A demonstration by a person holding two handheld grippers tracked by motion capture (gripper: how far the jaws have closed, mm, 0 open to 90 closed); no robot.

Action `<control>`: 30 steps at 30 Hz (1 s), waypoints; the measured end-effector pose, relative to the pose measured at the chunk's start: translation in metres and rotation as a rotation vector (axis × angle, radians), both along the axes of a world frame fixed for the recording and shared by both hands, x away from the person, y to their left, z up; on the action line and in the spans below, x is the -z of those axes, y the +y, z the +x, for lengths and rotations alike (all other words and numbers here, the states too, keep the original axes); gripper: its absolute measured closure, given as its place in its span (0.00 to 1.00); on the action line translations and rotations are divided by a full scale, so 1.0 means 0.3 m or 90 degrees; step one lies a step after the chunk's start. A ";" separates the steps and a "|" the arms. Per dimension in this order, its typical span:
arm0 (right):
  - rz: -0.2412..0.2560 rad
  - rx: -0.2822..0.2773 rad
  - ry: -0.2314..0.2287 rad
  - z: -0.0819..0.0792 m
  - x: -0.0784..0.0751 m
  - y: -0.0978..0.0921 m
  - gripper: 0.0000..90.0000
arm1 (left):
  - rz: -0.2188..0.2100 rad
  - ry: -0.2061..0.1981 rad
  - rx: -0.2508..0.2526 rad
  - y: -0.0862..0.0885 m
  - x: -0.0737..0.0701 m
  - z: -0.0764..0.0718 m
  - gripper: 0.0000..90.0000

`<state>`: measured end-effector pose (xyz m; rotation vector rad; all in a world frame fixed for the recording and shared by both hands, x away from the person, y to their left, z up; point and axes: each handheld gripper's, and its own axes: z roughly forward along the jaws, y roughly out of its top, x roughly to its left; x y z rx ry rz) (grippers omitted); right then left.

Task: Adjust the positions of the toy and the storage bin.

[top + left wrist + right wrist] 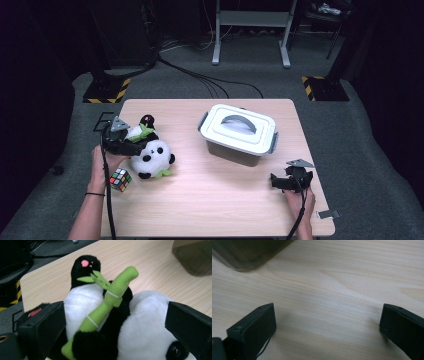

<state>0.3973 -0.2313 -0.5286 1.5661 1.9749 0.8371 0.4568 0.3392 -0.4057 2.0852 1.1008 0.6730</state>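
panda [147, 322]: fluffy plush | table [342, 277]: smooth matt wood-grain | box [239, 134]: glossy plastic

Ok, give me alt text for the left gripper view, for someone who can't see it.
A plush panda holding a green bamboo stalk lies between the open jaws of the left claw, on a light wooden table. A corner of a translucent storage box shows at upper right.

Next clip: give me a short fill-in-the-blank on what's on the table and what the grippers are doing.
1. The left gripper has its fingers wide around the plush ____.
2. The toy holds a green ____ stalk.
3. The box's white lid is ____.
4. Beside the left hand lies a Rubik's ____.

Missing words: panda; bamboo; on; cube.
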 end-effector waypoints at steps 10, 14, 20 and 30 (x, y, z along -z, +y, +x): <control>0.000 -0.001 -0.001 0.000 0.000 0.000 0.00 | 0.012 0.033 0.024 -0.005 0.033 0.076 0.28; 0.000 -0.001 -0.001 0.000 0.000 -0.001 0.00 | 0.013 0.046 0.025 -0.005 0.053 0.092 0.42; 0.000 -0.001 -0.001 0.000 0.000 -0.001 0.00 | 0.027 0.051 0.021 -0.007 0.071 0.104 0.61; 0.002 0.000 0.000 0.000 0.000 0.000 0.00 | 0.043 0.039 0.026 -0.037 0.067 0.104 0.84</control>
